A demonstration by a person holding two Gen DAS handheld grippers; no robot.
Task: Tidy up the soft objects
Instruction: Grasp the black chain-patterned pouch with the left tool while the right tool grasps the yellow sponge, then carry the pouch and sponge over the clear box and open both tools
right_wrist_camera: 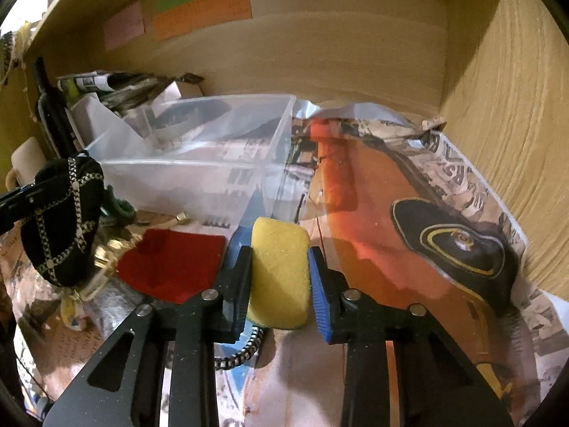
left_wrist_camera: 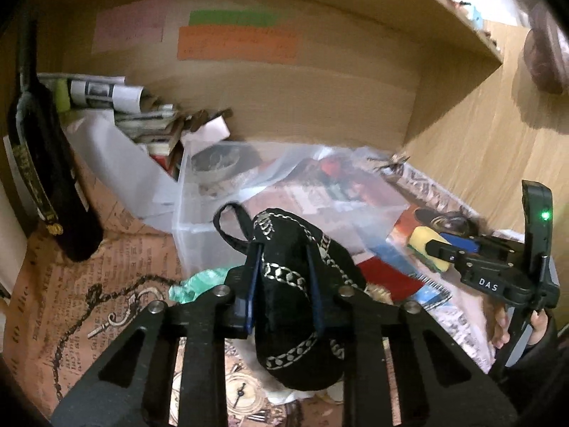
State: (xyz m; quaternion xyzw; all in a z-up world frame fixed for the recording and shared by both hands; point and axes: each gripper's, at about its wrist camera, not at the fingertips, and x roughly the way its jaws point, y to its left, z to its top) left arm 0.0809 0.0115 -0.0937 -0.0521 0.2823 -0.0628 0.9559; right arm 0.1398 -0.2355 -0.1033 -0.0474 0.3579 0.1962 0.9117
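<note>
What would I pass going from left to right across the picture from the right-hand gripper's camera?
Black pouch with chain pattern → red cloth → yellow sponge held in the right gripper → black and gold emblem on the printed paper → wooden side wall.

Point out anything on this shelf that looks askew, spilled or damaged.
The paper liner is crumpled and torn at its back right corner against the side wall. Behind the clear plastic bin, rolled newspapers and papers lie in a loose, tipped heap. Nothing looks spilled.
</note>
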